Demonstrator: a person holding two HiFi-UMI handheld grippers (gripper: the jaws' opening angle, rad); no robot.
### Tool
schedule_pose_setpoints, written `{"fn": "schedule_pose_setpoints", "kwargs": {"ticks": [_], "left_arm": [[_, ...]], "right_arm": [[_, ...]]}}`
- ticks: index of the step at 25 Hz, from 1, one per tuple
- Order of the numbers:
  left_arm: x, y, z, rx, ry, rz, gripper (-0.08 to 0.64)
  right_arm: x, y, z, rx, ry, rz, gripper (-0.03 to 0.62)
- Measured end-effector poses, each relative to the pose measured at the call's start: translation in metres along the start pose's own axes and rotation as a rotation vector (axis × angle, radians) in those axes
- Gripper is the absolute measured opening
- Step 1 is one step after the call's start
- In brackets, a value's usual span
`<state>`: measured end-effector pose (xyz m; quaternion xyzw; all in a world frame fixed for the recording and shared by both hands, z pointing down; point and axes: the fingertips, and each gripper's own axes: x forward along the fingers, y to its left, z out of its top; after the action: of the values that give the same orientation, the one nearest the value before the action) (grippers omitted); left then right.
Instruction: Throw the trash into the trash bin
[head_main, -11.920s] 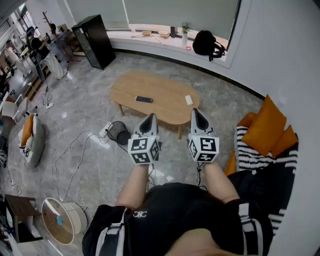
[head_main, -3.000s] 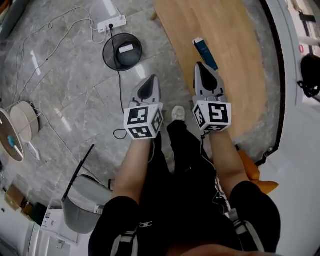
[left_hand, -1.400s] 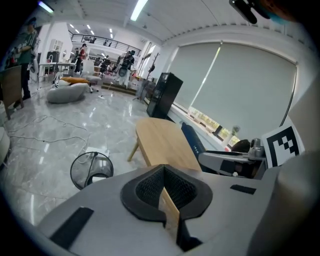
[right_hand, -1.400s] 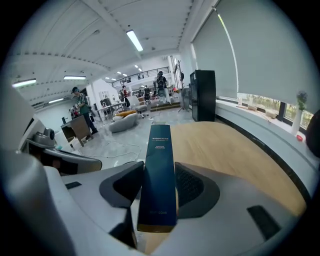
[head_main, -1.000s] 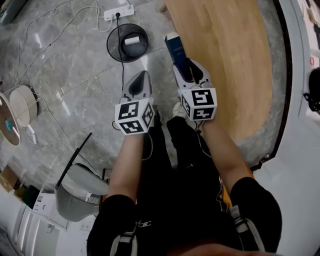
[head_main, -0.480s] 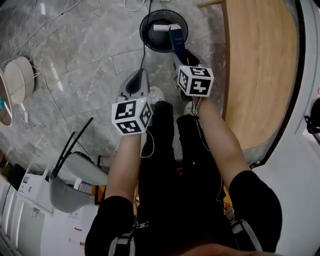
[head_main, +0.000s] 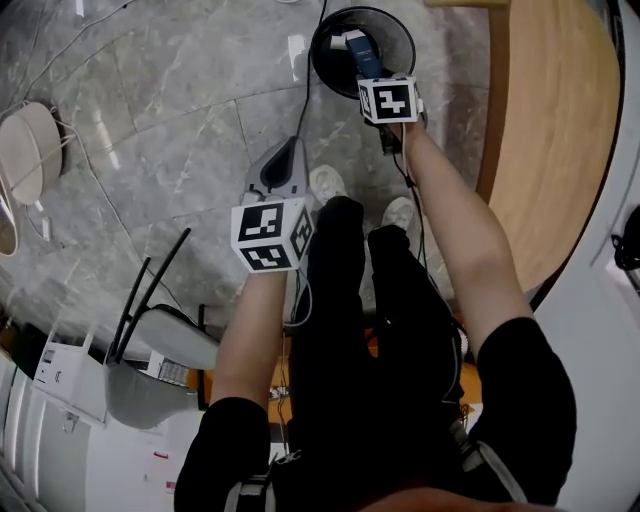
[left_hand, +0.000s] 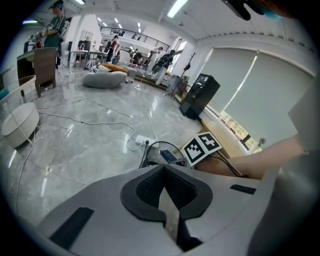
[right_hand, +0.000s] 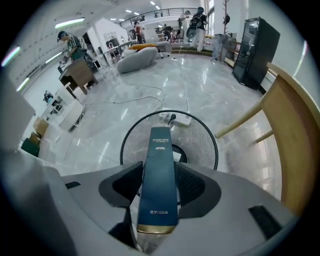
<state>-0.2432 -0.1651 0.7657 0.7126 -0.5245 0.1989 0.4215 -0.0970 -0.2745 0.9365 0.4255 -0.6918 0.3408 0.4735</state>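
Observation:
A black wire-mesh trash bin (head_main: 325, 62) stands on the grey floor at the top of the head view. My right gripper (head_main: 368, 70) points steeply down over it, shut on a long dark blue box (head_main: 364, 56). In the right gripper view the blue box (right_hand: 159, 175) sticks out between the pads, its far end over the trash bin (right_hand: 134, 137). My left gripper (head_main: 281, 168) hangs lower left of the bin, jaws shut with nothing in them. The left gripper view shows my left gripper (left_hand: 165, 186), with the blue box (left_hand: 168, 156) and trash bin (left_hand: 149, 152) beyond.
A wooden table (head_main: 555, 120) runs down the right; its legs (right_hand: 244, 121) stand close to the bin. A white piece (head_main: 334, 41) lies inside the bin. A power strip (left_hand: 141, 143) and cables lie on the floor behind. My shoes (head_main: 327, 182) are below the bin.
My right gripper has carried the blue box from the table edge over to the bin and sunk toward it, tilting downward. My left gripper has followed, staying shut.

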Motion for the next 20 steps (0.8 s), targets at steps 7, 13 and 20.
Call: {"fn": "schedule_pose_setpoints", "kwargs": {"ticks": [7, 13, 20], "left_arm": [[-0.003, 0.009, 0.003, -0.017, -0.011, 0.002, 0.002], [-0.011, -0.007, 0.026, -0.010, -0.056, -0.001, 0.002], [-0.051, -0.077, 0.076, 0.054, -0.146, -0.024, 0.002]], "right_arm": [[-0.020, 0.012, 0.018, -0.042, -0.123, -0.011, 0.181], [-0.116, 0.016, 0.026, 0.042, -0.374, -0.035, 0.012], [-0.280, 0.001, 0.031, 0.069, -0.602, -0.053, 0.011]]}}
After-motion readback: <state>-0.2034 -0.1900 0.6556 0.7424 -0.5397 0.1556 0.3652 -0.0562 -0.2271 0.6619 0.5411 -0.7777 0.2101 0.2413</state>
